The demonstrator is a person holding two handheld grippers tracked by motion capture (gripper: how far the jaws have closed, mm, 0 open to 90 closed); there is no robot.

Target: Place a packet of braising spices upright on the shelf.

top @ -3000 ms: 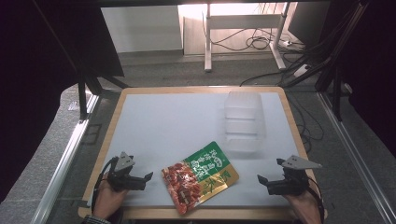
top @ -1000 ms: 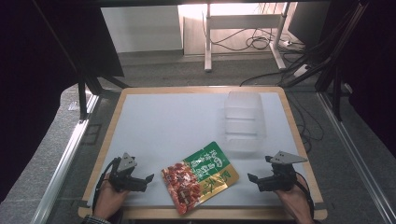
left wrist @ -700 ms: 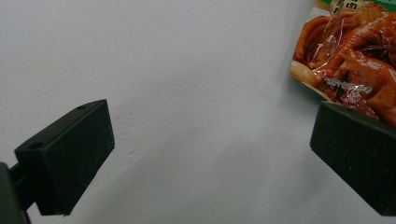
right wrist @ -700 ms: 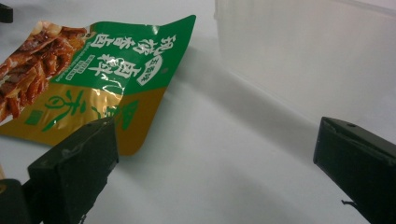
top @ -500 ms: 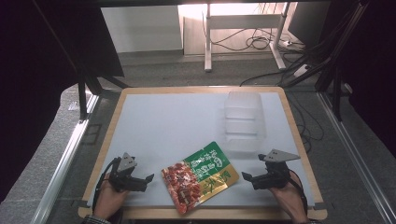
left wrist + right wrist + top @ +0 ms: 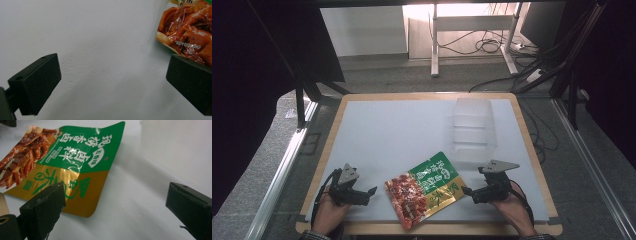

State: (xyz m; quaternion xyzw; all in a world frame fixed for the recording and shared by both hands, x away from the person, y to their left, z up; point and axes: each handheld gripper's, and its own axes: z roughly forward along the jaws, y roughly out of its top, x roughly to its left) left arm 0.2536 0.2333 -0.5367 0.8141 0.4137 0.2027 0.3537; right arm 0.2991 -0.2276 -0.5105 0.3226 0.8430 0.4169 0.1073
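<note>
I've got the glossy green, gold and red foil snack pouch [image 6: 425,187] lying flat near the front edge of the white table [image 6: 387,135], between both tools. Right tool [image 6: 468,191] is spread wide, just beside the pouch's gold corner; left tool [image 6: 371,192] also wide, apart from the red end. Best approach imo: come in low w/ the right tool, slide one jaw under the lifted gold corner [image 6: 86,202], pinch the edge only. The clear plastic tub [image 6: 473,127] sits behind, well apart.

The left gripper view's edge crops the snack packet [image 6: 186,30].
</note>
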